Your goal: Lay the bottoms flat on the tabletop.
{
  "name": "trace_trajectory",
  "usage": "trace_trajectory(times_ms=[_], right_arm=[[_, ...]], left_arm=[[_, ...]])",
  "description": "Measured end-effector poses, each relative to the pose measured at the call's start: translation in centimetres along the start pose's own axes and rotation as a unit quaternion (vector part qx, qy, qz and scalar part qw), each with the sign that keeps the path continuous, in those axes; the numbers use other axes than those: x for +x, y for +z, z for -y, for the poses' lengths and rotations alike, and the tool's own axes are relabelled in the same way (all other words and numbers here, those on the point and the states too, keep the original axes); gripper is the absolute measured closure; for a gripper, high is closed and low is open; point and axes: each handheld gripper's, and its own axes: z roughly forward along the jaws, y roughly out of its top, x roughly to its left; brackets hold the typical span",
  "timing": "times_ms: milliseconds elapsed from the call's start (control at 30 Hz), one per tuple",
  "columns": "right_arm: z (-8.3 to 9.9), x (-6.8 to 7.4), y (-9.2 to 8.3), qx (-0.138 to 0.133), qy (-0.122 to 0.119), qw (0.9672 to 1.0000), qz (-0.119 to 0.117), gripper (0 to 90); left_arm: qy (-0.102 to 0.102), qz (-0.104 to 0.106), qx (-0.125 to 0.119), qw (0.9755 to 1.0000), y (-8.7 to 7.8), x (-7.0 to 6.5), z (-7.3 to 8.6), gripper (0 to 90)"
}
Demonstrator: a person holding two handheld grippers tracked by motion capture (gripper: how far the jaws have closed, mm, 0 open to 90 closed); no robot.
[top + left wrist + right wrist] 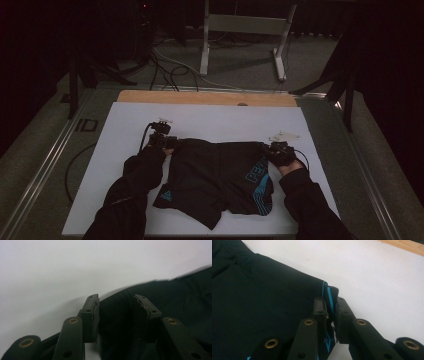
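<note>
A pair of black shorts (215,180) with blue lettering lies spread on the white board (210,117). At the garment's far left corner my left gripper (167,142) stands open. In the left gripper view its jaws (116,300) are apart over the dark cloth (180,297), whose edge runs between them without being pinched. My right gripper (276,150) is at the far right corner. In the right gripper view it (330,303) is shut on a blue-trimmed fold of the shorts (262,290). Dark sleeves cover both forearms.
The white board rests on a table with a wooden strip (200,97) along its far edge. Cables (170,70) trail on the floor beyond, beside a grey metal frame (240,25). Bare white board lies beyond and to both sides of the shorts.
</note>
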Motion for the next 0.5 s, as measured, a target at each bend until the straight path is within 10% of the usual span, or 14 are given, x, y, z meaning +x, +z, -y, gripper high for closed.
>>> trace_trajectory(times_ms=[267,500], right_arm=[[0.02,0.1,0.08,-0.001,-0.003,1.0,0.001,81.2],[-0.34,0.27,0.29,-0.006,-0.003,1.0,-0.001,81.2]], left_arm=[[0.019,-0.025,0.026,0.9992,0.37,-0.13,0.68,66.0],[0.075,-0.039,-0.015,0.9963,-0.09,-0.52,0.79,84.5]])
